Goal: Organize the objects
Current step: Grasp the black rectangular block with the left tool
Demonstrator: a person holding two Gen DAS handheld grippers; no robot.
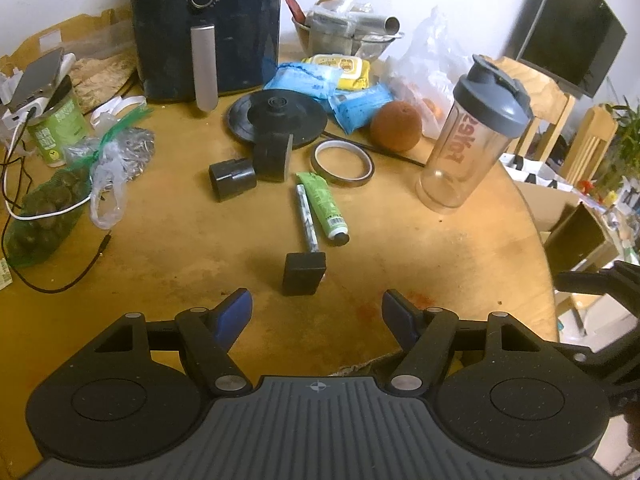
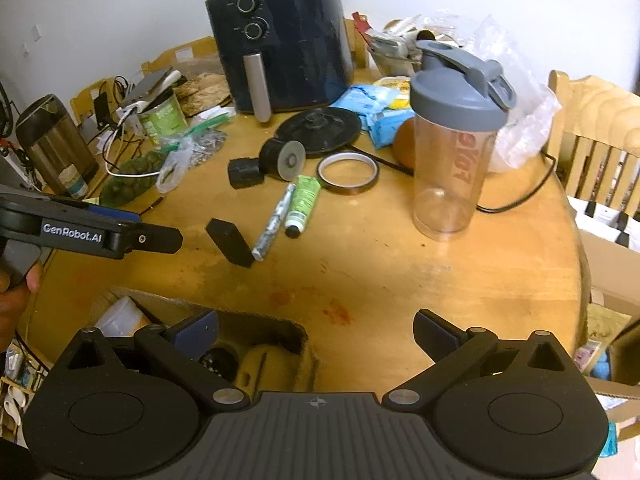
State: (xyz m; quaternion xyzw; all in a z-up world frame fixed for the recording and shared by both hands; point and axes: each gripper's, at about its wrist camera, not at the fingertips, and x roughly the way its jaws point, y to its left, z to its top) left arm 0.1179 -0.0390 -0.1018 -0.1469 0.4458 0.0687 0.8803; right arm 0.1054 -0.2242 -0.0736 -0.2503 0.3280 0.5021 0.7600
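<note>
Landmark: tape ring [image 1: 342,162] on round table [image 1: 460,264].

Left of ring: two black cylinders [image 1: 232,178]. Just below-left: pen [image 1: 307,216] beside green tube [image 1: 322,206], black box [image 1: 304,274] at pen's end. Right: shaker bottle [image 1: 474,136].

Left gripper [image 1: 316,316] spread wide, holding nothing. Right gripper [image 2: 316,334] likewise released, nothing held.

On the table [image 1: 460,264], a small box [image 1: 304,273] lies nearest, with a pen [image 1: 307,216] and a tube [image 1: 323,204] side by side behind it. Behind those sits a tape ring [image 1: 342,162], a shaker bottle [image 1: 472,136] to its right and an air fryer [image 1: 206,28] at the back.
</note>
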